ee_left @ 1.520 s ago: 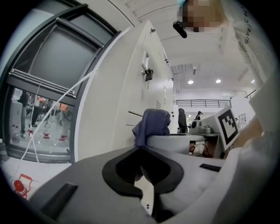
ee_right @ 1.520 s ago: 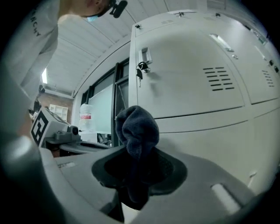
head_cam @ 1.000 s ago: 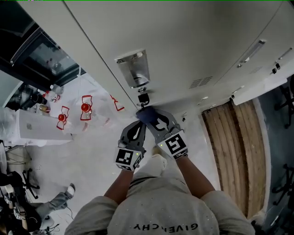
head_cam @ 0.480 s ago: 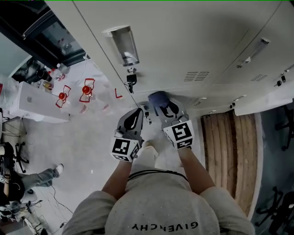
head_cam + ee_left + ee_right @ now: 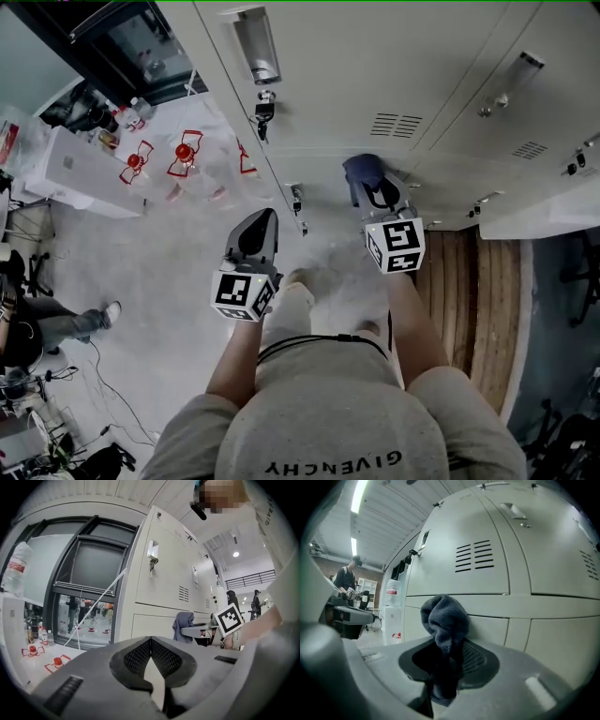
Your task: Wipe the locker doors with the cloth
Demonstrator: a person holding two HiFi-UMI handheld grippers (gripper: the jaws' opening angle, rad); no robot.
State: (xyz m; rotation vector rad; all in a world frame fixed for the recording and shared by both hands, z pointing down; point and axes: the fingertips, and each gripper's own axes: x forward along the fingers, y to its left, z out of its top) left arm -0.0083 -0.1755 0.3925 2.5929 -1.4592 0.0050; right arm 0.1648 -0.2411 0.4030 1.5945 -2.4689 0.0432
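The right gripper [image 5: 447, 656] is clamped on the cloth [image 5: 444, 616], held near the locker door [image 5: 534, 620] below the vent [image 5: 474, 555]. The left gripper [image 5: 151, 641] has its jaws together, empty. The cloth appears soft, light and limp; grip the bunched middle, leaving a free pad.

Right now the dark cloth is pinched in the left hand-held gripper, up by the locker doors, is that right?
Not quite. The cloth is pinched in the right hand-held gripper, not the left, up by the locker doors; the right gripper view shows it between the jaws. The left hand-held gripper is shut on nothing.
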